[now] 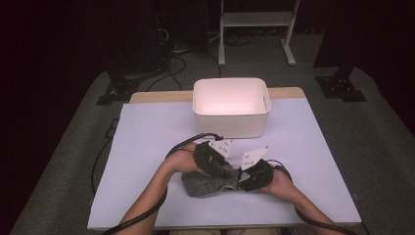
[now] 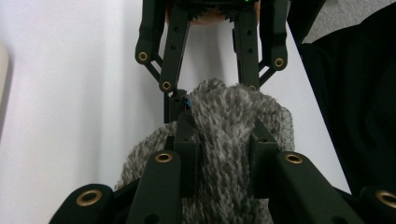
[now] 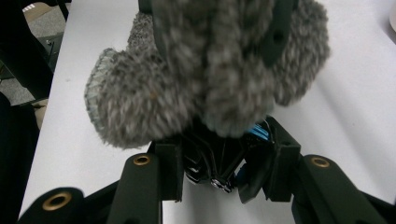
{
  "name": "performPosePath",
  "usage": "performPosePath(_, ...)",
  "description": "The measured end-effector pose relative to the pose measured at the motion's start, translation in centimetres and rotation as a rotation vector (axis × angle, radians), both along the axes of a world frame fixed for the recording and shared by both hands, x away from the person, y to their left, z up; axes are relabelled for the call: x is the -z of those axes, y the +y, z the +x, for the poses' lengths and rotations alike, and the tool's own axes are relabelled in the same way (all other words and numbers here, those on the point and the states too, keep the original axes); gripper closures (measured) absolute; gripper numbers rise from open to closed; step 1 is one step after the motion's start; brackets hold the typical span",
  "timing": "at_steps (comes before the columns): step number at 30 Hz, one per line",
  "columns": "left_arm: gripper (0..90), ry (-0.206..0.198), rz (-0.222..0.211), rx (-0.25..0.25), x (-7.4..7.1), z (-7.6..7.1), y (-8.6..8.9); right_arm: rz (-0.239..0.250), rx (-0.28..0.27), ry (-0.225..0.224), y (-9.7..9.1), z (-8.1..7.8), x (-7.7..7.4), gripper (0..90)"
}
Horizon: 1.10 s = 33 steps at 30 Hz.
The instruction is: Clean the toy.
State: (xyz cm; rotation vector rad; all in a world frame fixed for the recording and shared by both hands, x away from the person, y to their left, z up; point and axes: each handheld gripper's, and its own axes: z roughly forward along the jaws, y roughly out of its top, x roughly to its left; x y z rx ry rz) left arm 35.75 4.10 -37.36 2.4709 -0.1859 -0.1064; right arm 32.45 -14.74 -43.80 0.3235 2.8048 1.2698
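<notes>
Grey fuzzy sock (image 1: 208, 183) lies on the desk (image 1: 147, 142) just in front of the white bin (image 1: 230, 122); left tongs (image 2: 223, 135) clamp it, right tongs (image 3: 219, 154) also grip it.

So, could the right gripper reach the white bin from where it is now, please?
Probably yes: the white bin stands just beyond the right gripper across bare table. But both it and the left gripper are at the grey fuzzy cloth, which would come along.
</notes>
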Motion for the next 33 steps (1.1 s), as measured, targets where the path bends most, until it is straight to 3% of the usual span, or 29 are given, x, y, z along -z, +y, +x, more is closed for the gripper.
performPosePath(5,71.4,0.000,-0.003,-0.041,0.0,-0.1,1.7,0.000,-0.002,0.000,0.0,0.0,0.0,57.1)
performPosePath(13,71.4,-0.002,-0.033,-0.115,0.1,-0.5,6.2,-0.003,-0.006,-0.004,0.0,0.1,0.0,57.1)
performPosePath(19,71.3,-0.006,-0.025,-0.170,0.1,-0.7,8.9,-0.014,-0.013,-0.007,0.1,0.1,-0.1,57.1)
performPosePath(22,71.1,0.012,-0.050,-0.195,0.4,-0.6,10.1,-0.015,-0.016,-0.002,0.0,0.2,-0.1,57.1)
performPosePath(29,70.4,0.027,-0.074,-0.213,1.2,-0.7,11.1,-0.027,-0.020,-0.005,-0.2,0.2,-0.2,57.1)
performPosePath(33,70.1,0.049,-0.112,-0.221,1.5,-0.6,11.4,-0.040,-0.020,-0.004,-0.8,0.2,0.0,57.3)
